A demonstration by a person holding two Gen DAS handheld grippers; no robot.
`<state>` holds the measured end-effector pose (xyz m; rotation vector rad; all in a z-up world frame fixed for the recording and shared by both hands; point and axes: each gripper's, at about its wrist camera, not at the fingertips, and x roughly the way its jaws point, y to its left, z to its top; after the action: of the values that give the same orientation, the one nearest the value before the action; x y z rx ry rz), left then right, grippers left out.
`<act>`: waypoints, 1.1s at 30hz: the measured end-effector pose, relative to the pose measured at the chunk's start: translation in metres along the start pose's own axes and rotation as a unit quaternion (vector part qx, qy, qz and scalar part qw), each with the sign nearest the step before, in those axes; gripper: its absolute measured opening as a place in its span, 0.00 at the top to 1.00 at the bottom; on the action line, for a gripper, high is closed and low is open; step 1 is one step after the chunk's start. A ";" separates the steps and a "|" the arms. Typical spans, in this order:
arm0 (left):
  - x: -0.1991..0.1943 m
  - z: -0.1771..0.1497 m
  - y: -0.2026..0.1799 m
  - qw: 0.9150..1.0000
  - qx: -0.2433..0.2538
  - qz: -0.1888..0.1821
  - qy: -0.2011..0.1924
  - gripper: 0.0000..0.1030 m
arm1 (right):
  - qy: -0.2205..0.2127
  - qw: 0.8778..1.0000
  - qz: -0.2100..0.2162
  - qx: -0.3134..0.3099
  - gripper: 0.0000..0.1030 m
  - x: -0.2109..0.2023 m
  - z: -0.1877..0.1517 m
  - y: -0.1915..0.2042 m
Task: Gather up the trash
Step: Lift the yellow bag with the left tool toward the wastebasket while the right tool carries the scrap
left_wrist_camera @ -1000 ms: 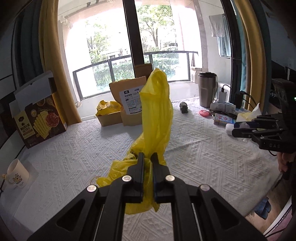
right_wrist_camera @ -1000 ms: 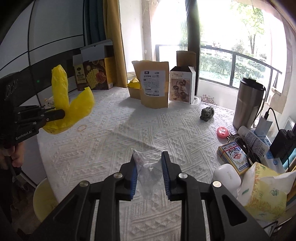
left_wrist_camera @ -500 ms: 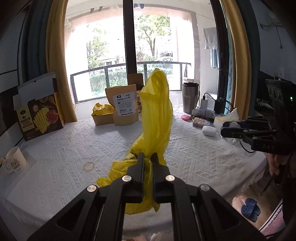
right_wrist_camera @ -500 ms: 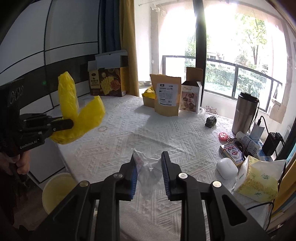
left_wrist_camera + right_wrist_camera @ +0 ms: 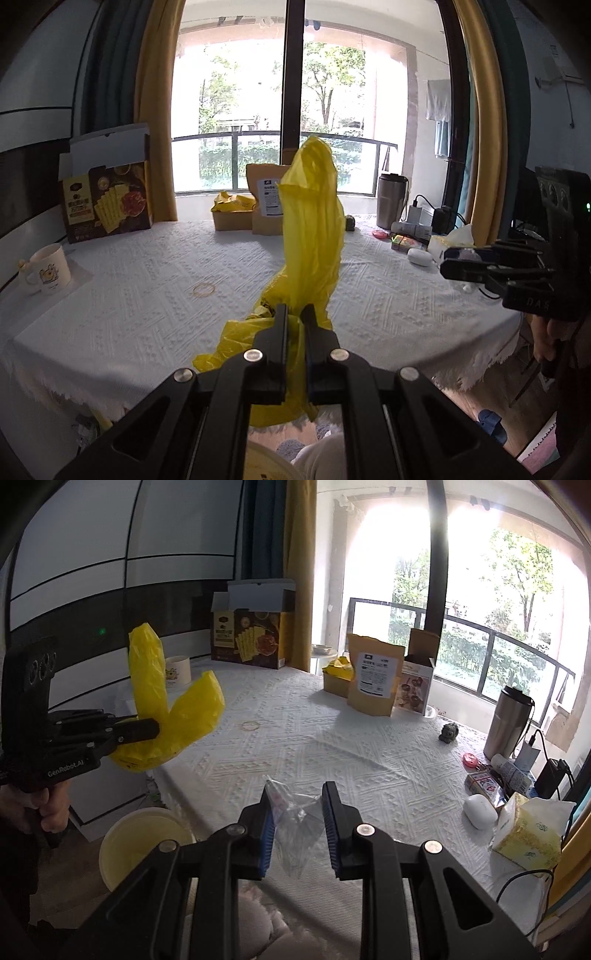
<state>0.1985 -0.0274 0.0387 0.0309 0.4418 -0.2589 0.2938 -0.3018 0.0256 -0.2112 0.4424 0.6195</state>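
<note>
Both hands have drawn back from the table, left fingers clamping the yellow bag, right fingers gripping clear plastic.

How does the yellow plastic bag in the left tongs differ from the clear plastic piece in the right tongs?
Colour: the yellow plastic bag is opaque bright yellow; the clear plastic piece is transparent, and the tablecloth shows through it.
Size: the bag is much larger, standing up well above the left tongs; the clear piece barely passes the right tongs.
Grip: the left jaws are nearly shut on the bag, the right jaws stand wider.
Both are thin, crumpled plastic, held off the table.
</note>
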 end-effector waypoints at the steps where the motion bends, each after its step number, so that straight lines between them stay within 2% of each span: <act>1: -0.003 -0.004 0.003 1.000 0.000 0.002 0.001 0.94 | -0.002 1.000 0.002 -0.001 0.78 0.001 0.000 0.005; 7: -0.022 -0.032 0.027 1.000 -0.023 0.019 0.006 0.94 | -0.008 1.000 0.025 -0.010 0.78 0.009 -0.003 0.043; 17: -0.026 -0.085 0.065 0.997 -0.060 0.031 0.044 0.94 | 0.004 0.998 0.056 -0.014 0.78 0.036 -0.017 0.082; 24: -0.017 -0.116 0.084 0.992 -0.105 0.023 0.068 0.94 | 0.014 0.998 0.066 -0.017 0.78 0.050 -0.021 0.095; 28: -0.008 -0.130 0.085 0.989 -0.111 0.029 0.088 0.94 | 0.017 0.997 0.068 -0.012 0.78 0.054 -0.024 0.097; 33: 0.000 -0.153 0.091 0.982 -0.148 0.016 0.116 0.91 | 0.023 0.997 0.072 -0.010 0.78 0.058 -0.030 0.099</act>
<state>0.1573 0.0741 -0.1023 -0.2245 0.7081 -0.1569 0.2660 -0.2026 -0.0335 -0.2148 0.4996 0.7609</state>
